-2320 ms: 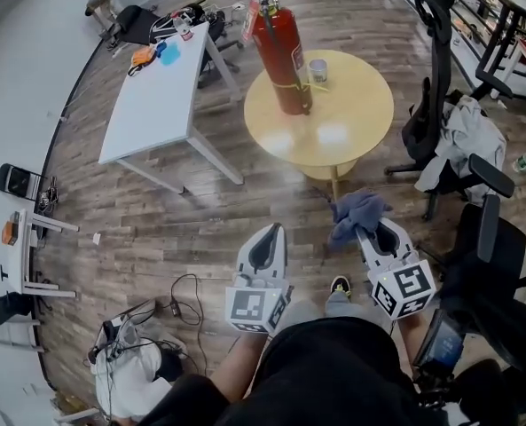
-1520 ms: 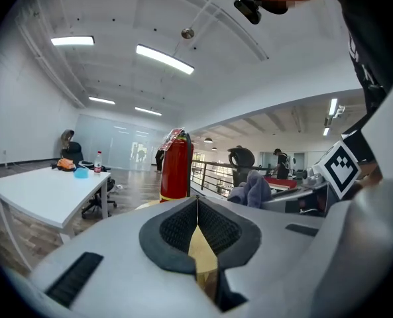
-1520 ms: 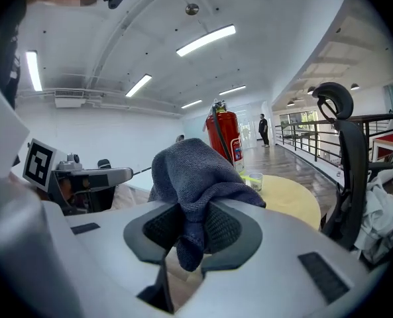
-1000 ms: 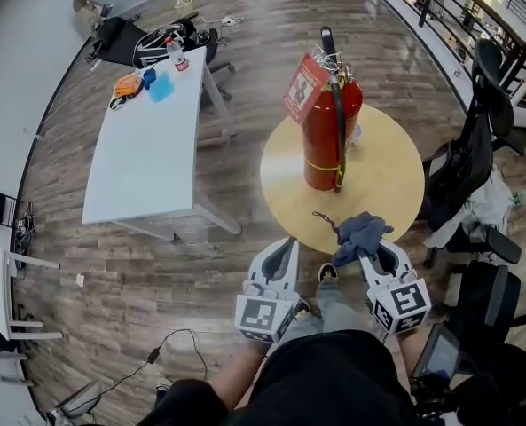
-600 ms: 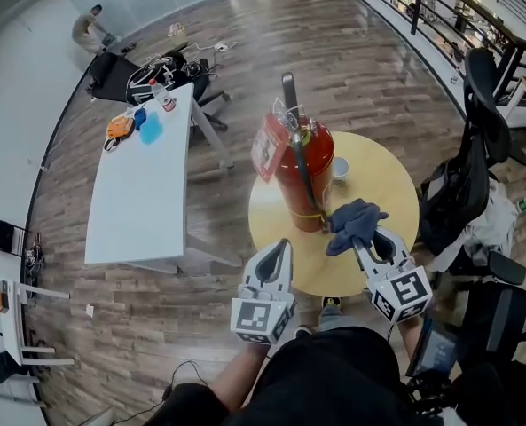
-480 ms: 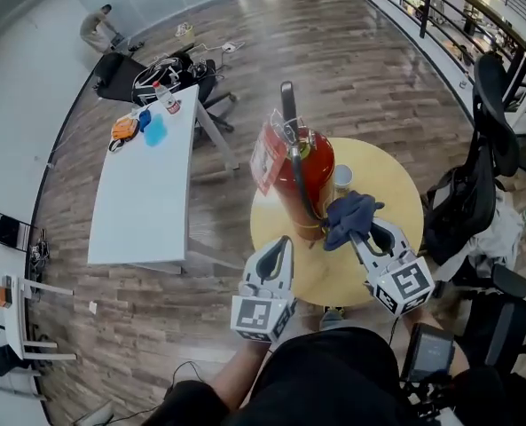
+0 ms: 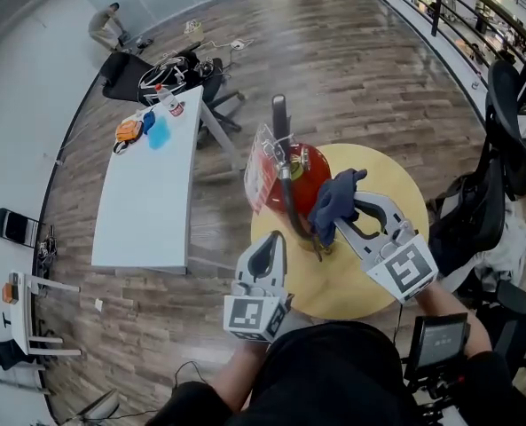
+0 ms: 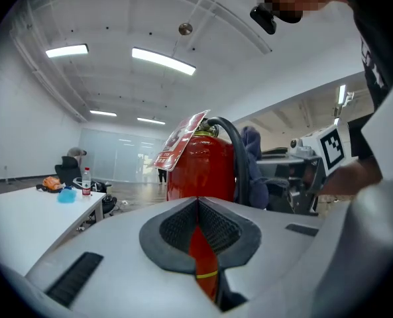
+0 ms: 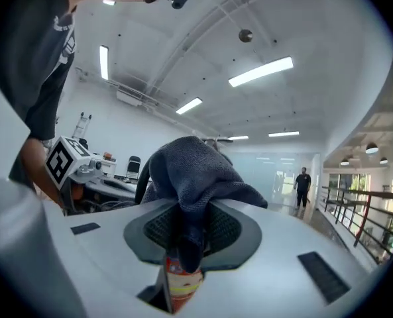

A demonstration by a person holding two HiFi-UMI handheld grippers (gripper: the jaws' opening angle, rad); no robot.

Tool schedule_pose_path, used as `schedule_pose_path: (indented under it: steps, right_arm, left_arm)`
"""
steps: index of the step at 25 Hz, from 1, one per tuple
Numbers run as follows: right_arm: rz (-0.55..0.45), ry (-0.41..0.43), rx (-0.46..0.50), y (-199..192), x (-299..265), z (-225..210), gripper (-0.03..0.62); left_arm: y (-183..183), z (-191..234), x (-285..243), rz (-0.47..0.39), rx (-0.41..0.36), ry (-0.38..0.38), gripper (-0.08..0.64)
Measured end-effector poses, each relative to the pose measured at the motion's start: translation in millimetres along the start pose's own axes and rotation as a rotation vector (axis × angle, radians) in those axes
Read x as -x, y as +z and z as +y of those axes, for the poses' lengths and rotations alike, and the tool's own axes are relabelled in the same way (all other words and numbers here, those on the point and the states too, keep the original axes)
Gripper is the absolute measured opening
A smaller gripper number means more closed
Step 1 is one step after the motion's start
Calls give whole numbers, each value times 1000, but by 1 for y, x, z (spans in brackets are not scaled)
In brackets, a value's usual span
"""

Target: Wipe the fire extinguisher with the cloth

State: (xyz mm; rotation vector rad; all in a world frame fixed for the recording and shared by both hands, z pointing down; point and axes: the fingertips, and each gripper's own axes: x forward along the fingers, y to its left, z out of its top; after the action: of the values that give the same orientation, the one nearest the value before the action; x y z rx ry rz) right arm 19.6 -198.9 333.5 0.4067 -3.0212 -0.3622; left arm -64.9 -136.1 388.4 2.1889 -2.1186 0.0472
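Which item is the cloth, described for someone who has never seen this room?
Find the round yellow table, where a red fire extinguisher stands upright. Right beside its body, the right hand-held gripper pinches the cloth. It is a crumpled dark blue-grey rag, the only soft thing next to the glossy extinguisher and its black hose.

Cloth against the fire extinguisher, in my right tool

The red fire extinguisher stands upright on the round yellow bench, its black hose running down the near side and a tag hanging at its left. My right tool grips the blue-grey cloth at its tip, bunched against the cylinder's right side. My left tool hangs lower at the bench's near edge, tips together, apart from the cylinder.
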Motion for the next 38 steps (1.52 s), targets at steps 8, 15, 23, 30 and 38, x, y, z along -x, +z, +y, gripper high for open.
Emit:
schedule_pose_path:
  steps: [8, 15, 23, 30, 38]
  right_arm:
    - [241, 23, -217, -126, -7, 36, 87]
    - [170, 201, -130, -42, -4, 14, 87]
    - [123, 203, -94, 20, -4, 2, 87]
    - [350, 244, -189, -130, -11, 15, 87]
    - [471, 246, -332, -213, -15, 25, 87]
  left_arm:
    - [-13, 2, -7, 18, -2, -14, 23]
    - [-8, 1, -8, 11, 3, -30, 23]
    - [-12, 7, -5, 12, 8, -15, 23]
    - [-16, 12, -2, 19, 7, 7, 23]
    - [-23, 14, -6, 38, 12, 13, 23]
